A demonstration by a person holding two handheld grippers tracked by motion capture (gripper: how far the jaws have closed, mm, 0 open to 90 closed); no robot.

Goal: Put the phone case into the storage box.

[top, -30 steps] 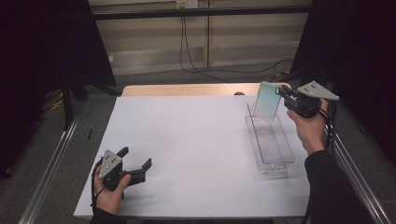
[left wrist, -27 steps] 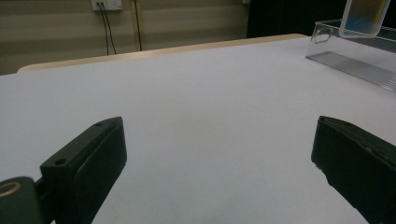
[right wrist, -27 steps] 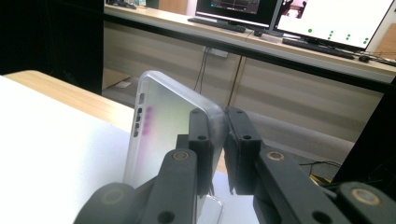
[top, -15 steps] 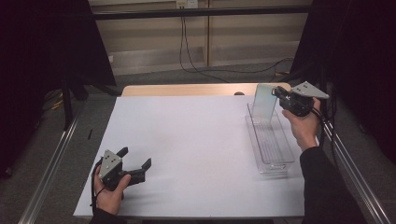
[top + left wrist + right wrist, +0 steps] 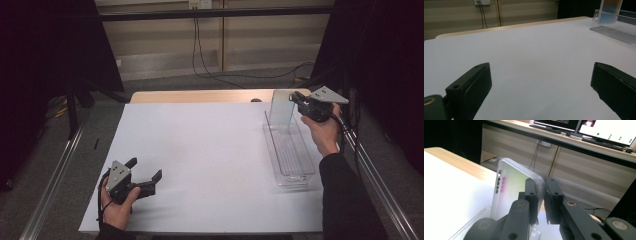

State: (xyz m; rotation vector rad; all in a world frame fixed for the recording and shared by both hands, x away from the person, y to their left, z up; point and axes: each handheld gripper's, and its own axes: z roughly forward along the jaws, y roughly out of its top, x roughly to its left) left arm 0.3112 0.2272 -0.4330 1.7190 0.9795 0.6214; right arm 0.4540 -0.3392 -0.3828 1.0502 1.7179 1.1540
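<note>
Left gripper (image 5: 150, 181): held low at the near left corner of the white table (image 5: 210, 150), jaws spread wide with nothing between them; in the left gripper view bare table is seen between the 2 black jaws.

Direction from left gripper: the work lies far off to its right and ahead, across the whole white sheet; this gripper is judged to be idle for now.

Clear tray (image 5: 290, 150): a long, narrow transparent bin, well apart from the left gripper and just below and ahead of the right one; its long axis runs away from the person, near end to far end.

Phone case (image 5: 282, 107): a translucent case with a rounded corner, held upright on edge over the far end of the tray, its broad face turned toward the left gripper; contact with the tray floor cannot be told.

Right gripper (image 5: 296, 99): closed on the case's right edge, the rim pinched between the 2 jaws, as is seen close up in the right gripper view (image 5: 539, 192).

Key relation: the case hangs directly left of the right gripper's tips, over the tray; a short lowering is judged to be all that setting it inside calls for.

Nearer hand: the right, clearly.
</note>
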